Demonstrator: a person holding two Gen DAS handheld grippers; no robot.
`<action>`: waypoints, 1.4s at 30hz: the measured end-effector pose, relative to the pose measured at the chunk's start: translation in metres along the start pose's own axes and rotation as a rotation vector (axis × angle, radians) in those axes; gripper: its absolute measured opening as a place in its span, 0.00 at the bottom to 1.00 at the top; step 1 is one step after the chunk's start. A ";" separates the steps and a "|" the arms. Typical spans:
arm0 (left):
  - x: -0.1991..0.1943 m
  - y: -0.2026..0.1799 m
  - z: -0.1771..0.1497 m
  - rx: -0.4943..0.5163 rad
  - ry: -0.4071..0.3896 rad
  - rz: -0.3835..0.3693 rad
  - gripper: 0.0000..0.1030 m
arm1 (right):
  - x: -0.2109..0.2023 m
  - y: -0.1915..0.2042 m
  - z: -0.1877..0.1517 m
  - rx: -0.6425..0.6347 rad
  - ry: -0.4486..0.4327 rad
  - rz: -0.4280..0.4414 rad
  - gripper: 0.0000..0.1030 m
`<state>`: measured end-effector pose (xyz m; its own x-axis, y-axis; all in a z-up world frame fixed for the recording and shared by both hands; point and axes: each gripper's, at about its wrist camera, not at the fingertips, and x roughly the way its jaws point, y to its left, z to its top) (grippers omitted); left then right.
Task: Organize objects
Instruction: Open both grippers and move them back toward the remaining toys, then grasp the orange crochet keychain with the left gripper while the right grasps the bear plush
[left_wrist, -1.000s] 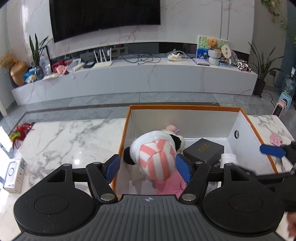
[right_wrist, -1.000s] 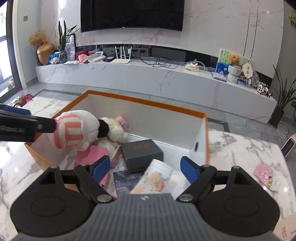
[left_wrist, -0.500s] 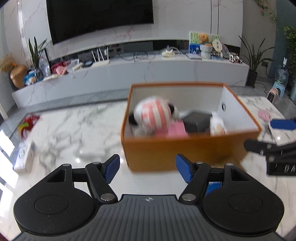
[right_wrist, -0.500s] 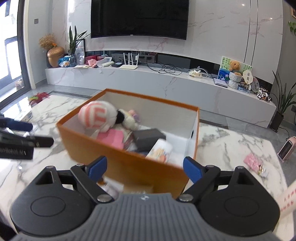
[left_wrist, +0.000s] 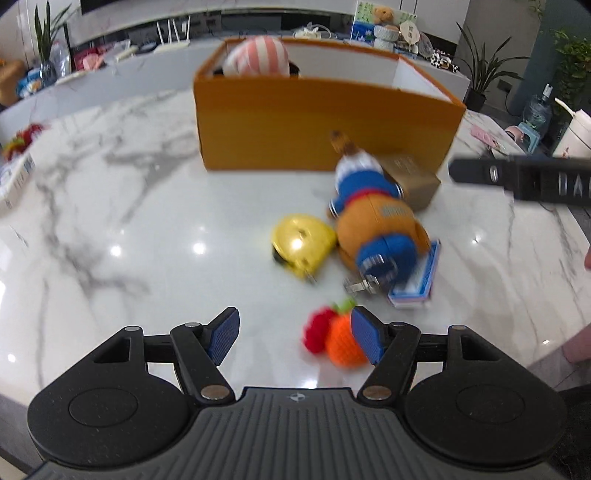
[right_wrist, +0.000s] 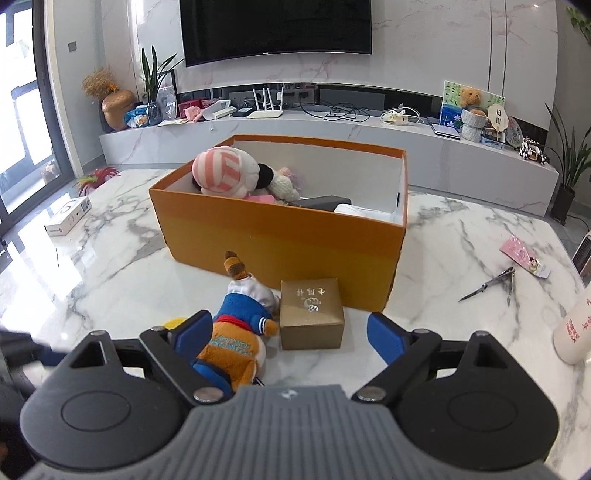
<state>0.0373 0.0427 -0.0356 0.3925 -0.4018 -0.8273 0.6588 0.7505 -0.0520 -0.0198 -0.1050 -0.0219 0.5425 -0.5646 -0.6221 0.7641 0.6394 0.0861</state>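
An orange box (left_wrist: 325, 122) (right_wrist: 280, 240) stands on the marble table with a pink-striped plush (right_wrist: 223, 171) (left_wrist: 258, 61) and other items inside. In front of it lie an orange-and-blue plush toy (left_wrist: 376, 225) (right_wrist: 236, 332), a small brown gift box (right_wrist: 310, 314) (left_wrist: 410, 177), a gold object (left_wrist: 301, 240), a blue-edged flat item (left_wrist: 417, 280) and a knitted red-and-orange fruit (left_wrist: 336, 339). My left gripper (left_wrist: 293, 338) is open and empty, low over the table beside the knitted fruit. My right gripper (right_wrist: 290, 334) is open and empty, just above the plush toy and gift box.
Scissors (right_wrist: 491, 282) and a pink packet (right_wrist: 522, 254) lie on the table at the right, with a white cup (right_wrist: 576, 332) at the right edge. A white carton (right_wrist: 68, 216) sits at the left. A TV bench (right_wrist: 332, 140) runs behind.
Both grippers have pulled back from above the box toward the table's near side. The left one has let go of the striped plush, which now rests in the box.
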 end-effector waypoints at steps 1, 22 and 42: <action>0.000 -0.002 -0.004 -0.016 -0.016 -0.013 0.80 | 0.000 -0.001 0.000 0.001 0.000 0.003 0.89; 0.031 -0.034 -0.023 0.009 -0.080 -0.085 0.80 | 0.011 -0.004 -0.003 -0.016 0.031 0.038 0.89; 0.035 -0.036 -0.024 0.097 -0.103 -0.065 0.46 | 0.034 0.007 -0.008 0.000 0.066 0.059 0.90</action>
<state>0.0120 0.0146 -0.0760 0.4080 -0.5034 -0.7617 0.7418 0.6691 -0.0449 0.0011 -0.1153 -0.0486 0.5623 -0.4901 -0.6661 0.7314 0.6706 0.1240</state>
